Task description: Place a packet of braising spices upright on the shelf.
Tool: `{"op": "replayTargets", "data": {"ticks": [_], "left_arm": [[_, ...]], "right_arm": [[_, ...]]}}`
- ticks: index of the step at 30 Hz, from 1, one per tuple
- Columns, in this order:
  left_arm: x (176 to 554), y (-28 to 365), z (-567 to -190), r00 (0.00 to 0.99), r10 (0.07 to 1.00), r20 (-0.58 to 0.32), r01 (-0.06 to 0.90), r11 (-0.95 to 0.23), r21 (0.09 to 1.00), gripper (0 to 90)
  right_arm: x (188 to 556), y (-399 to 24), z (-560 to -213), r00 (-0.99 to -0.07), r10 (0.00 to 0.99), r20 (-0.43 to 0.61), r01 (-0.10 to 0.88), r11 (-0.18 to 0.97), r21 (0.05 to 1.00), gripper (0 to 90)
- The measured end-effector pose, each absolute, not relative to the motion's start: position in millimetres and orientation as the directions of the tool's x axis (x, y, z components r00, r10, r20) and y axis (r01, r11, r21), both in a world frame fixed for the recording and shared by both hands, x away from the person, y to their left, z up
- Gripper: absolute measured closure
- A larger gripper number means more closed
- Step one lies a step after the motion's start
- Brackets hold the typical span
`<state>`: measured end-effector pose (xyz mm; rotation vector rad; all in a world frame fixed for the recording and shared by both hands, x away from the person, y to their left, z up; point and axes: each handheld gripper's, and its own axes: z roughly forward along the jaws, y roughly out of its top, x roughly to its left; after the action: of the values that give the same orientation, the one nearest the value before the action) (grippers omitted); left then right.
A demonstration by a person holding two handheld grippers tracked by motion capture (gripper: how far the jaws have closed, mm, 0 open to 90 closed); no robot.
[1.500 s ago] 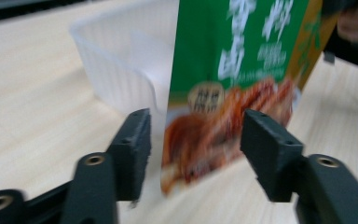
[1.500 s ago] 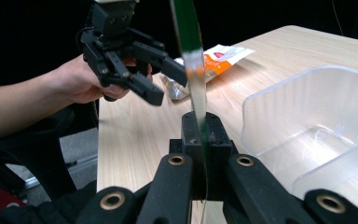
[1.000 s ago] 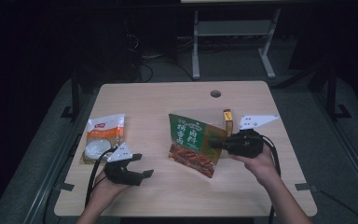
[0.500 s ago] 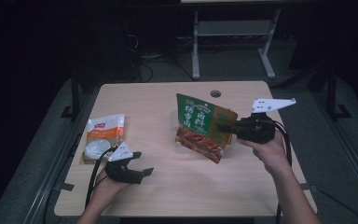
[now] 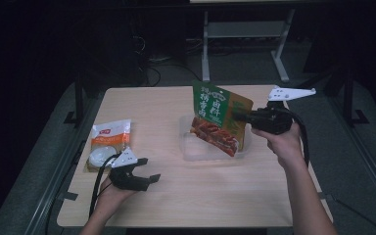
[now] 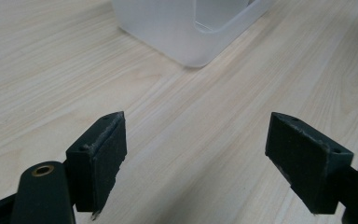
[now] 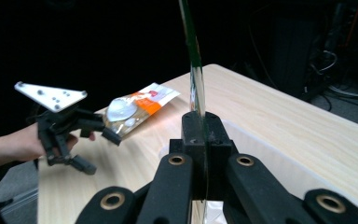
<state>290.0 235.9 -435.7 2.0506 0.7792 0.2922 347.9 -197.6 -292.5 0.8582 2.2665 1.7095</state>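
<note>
Chinese characters — green pouch (image 5: 220,117), unreadable

Green-and-red food pouch (image 5: 219,119), upright, edge pinched in jaws, just above clear plastic tub (image 5: 196,149) mid-table.

From above, my right gripper (image 5: 240,117) clamps one edge of a green sauce pouch (image 5: 219,117) and holds it upright over a clear plastic tray (image 5: 196,149) that sits near the middle of the wooden table (image 5: 176,196). My left gripper (image 5: 147,171) rests low at the near left of the table with its jaws spread and nothing between them. Just beyond it, by the left edge, lies an orange-and-white packet (image 5: 108,144), well apart from the tray.
</note>
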Motion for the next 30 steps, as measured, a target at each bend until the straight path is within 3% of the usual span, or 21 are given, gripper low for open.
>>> {"op": "replayTargets", "data": {"ticks": [30], "left_arm": [[288.7, 239.1, -436.4, 0.778, 0.625, -0.068, 0.409, -0.421, 0.809, 20.6]], "right_arm": [[363.1, -205.1, -306.8, -0.705, 0.686, 0.180, 0.337, 0.101, 0.936, 90.0]]}}
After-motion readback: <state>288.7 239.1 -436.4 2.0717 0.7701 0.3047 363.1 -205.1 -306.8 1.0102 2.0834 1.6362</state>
